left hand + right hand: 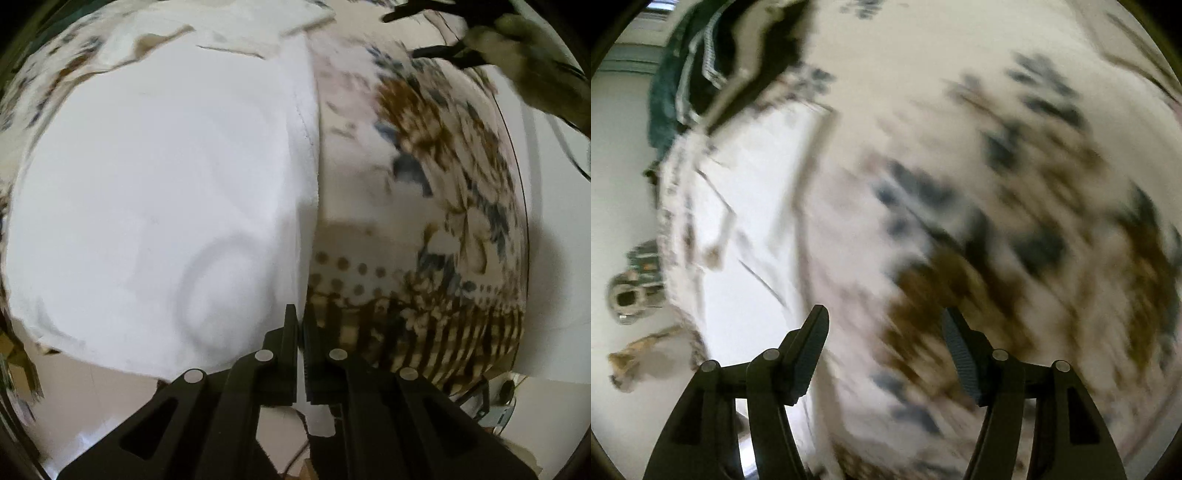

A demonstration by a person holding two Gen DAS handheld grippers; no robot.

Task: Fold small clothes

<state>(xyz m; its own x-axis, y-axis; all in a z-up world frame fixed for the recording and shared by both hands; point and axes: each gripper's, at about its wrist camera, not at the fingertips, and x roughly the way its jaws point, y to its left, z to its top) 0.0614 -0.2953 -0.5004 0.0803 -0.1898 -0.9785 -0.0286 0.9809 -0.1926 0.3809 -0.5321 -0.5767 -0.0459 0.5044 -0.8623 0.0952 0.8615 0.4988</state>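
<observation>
Left tool (300,325) closed tight, fingers pressed together on the hemmed edge of a white garment (155,192), with a strip of the white cloth showing in the slit between them and hanging out below. Garment spread flat over the left and middle of the left wrist view, lying on a floral-patterned cloth (436,155) that covers the desk; stitched hem running top to bottom just left of the pattern's bare cream area. Faint ring-shaped crease in the white fabric close above the closed fingers. Dotted and striped border of the patterned cloth to the right of the tool, at the desk's rounded edge. Far up in the right corner, blurred, the right tool (428,35) with a hand (532,55) behind it, well apart from the garment's near edge. From the right wrist view, much smeared by motion: right tool (884,343) parted fairly wide, nothing between its ribbed pads, held above the floral cloth (997,177). White garment (753,229) lying to the left of that tool, not touched by it. Heap of dark green and black clothing (701,74) at the upper left, beyond the white piece.
</observation>
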